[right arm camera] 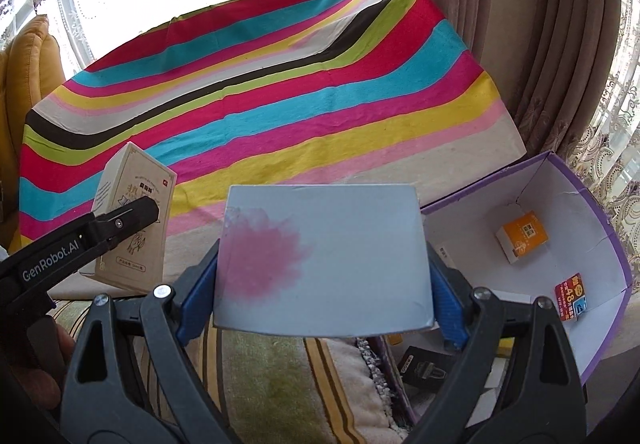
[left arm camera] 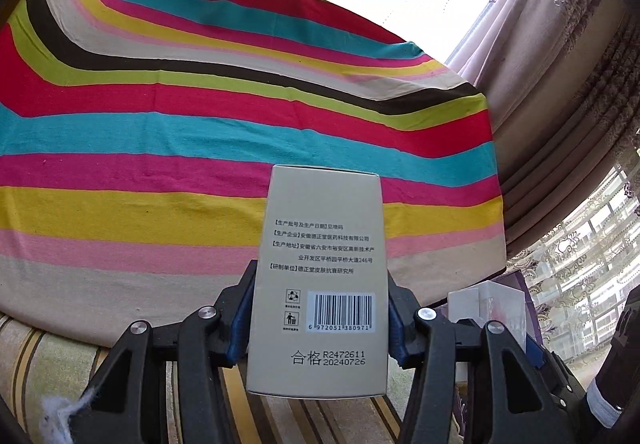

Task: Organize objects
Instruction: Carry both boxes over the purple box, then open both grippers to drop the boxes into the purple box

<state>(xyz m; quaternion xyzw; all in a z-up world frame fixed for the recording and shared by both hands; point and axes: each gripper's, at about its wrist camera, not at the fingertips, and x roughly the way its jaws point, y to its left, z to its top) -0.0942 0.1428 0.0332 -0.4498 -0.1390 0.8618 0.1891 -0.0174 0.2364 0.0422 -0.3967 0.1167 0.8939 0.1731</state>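
Note:
My left gripper (left arm camera: 318, 308) is shut on a tall beige carton (left arm camera: 320, 276) with black print and a barcode, held above the near edge of the striped cloth (left arm camera: 200, 124). The same beige carton (right arm camera: 134, 220) and the left gripper (right arm camera: 132, 218) show at the left of the right wrist view. My right gripper (right arm camera: 324, 276) is shut on a pale blue box with a pink blot (right arm camera: 324, 256), just left of an open purple storage box (right arm camera: 596, 200). That box holds an orange pack (right arm camera: 522, 236) and a red pack (right arm camera: 572, 300).
Brown curtains (right arm camera: 500, 44) and lace hang at the right before a bright window. A yellow cushion (right arm camera: 28, 64) sits far left. A striped sofa cover (right arm camera: 272, 384) lies below the grippers, with a small black item (right arm camera: 424, 366) beside the purple box. A hand (right arm camera: 36, 360) grips the left tool.

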